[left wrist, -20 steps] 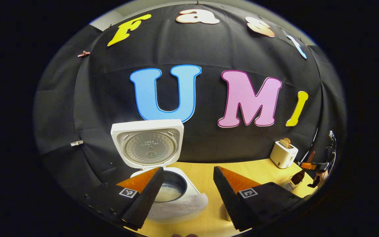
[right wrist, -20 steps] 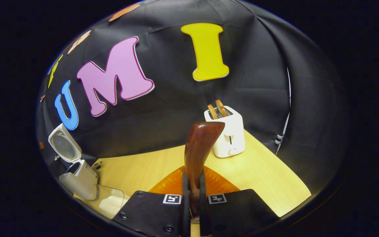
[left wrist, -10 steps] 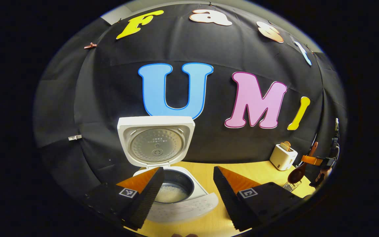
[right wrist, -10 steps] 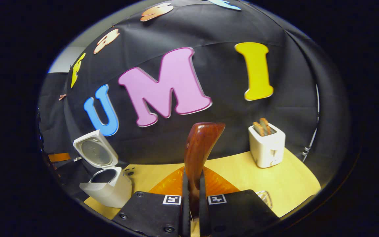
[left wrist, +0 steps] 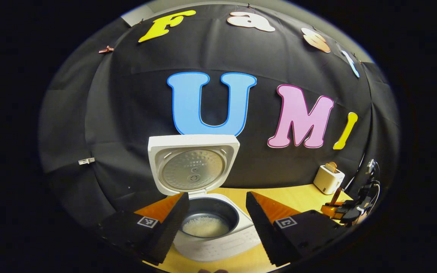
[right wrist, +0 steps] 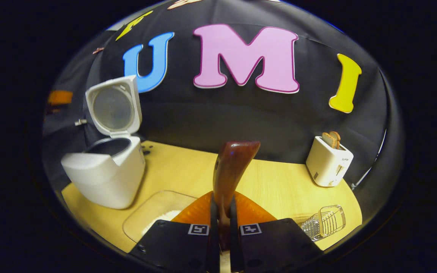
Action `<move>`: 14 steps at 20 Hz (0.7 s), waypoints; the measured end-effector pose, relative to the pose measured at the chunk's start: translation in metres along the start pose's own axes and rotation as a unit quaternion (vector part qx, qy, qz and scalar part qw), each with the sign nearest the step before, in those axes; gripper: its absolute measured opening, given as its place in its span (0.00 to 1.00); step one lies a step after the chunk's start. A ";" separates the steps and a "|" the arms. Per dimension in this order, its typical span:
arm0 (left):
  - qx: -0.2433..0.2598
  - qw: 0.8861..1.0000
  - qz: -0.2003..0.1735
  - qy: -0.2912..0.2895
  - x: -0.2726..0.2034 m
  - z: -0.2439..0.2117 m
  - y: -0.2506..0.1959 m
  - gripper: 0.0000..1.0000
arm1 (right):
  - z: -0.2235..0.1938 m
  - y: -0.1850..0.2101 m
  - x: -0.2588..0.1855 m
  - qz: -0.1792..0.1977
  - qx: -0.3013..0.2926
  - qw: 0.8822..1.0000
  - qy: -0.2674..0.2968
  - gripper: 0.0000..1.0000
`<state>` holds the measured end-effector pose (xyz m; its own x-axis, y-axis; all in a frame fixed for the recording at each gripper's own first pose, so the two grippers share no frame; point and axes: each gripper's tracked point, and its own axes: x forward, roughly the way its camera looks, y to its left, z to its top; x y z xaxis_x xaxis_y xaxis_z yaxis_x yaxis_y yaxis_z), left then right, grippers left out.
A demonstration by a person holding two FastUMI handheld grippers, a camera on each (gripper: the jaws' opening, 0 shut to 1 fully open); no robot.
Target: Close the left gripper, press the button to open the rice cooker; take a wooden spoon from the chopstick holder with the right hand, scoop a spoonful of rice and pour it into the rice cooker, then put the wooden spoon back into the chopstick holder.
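The white rice cooker (left wrist: 218, 242) stands open in the left gripper view, lid (left wrist: 194, 165) upright, white rice in its dark pot (left wrist: 205, 225). My left gripper (left wrist: 217, 195) is open just before the pot, one finger either side, nothing between them. In the right gripper view my right gripper (right wrist: 221, 204) is shut on the dark wooden spoon (right wrist: 233, 167), whose bowl points up and away. The rice cooker (right wrist: 104, 178) is to its left, a glass dish of rice (right wrist: 157, 212) just below left. The wire chopstick holder (right wrist: 324, 222) sits at the lower right.
A white toaster (right wrist: 328, 161) with bread slices stands at the back right of the wooden table (right wrist: 279, 185). The toaster (left wrist: 328, 179) and the right gripper (left wrist: 345, 212) also sit far right in the left gripper view. Black cloth walls close off the back.
The right gripper has swung down and leftward with the spoon; the cooker looms larger, and the dish and holder came into its view. The left gripper shifted left, centring the cooker.
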<state>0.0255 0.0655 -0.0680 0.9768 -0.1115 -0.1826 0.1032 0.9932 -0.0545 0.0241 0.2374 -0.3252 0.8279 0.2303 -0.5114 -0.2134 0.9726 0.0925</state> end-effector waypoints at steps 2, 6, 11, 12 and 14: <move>-0.002 1.000 -0.004 0.001 0.003 -0.001 0.005 0.96 | -0.023 0.001 0.007 -0.019 -0.029 0.999 0.027 0.15; -0.013 1.000 -0.008 0.001 0.008 -0.005 0.013 0.96 | -0.033 0.025 0.010 -0.019 0.029 0.998 0.048 0.15; -0.020 1.000 -0.010 -0.003 0.011 -0.005 0.021 0.96 | -0.035 0.045 0.010 -0.009 0.165 0.984 0.069 0.15; -0.021 1.000 -0.009 -0.004 0.010 -0.005 0.022 0.96 | -0.034 0.048 0.010 -0.008 0.193 0.978 0.073 0.15; -0.026 1.000 -0.008 -0.006 0.011 -0.003 0.024 0.96 | -0.034 0.050 0.010 -0.006 0.251 0.965 0.079 0.15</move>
<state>0.0381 0.0883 -0.0747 0.9773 -0.1273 -0.1694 0.1100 0.9880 -0.1081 0.0037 0.2870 -0.3548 0.7307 0.2502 -0.6352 0.1060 0.8776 0.4676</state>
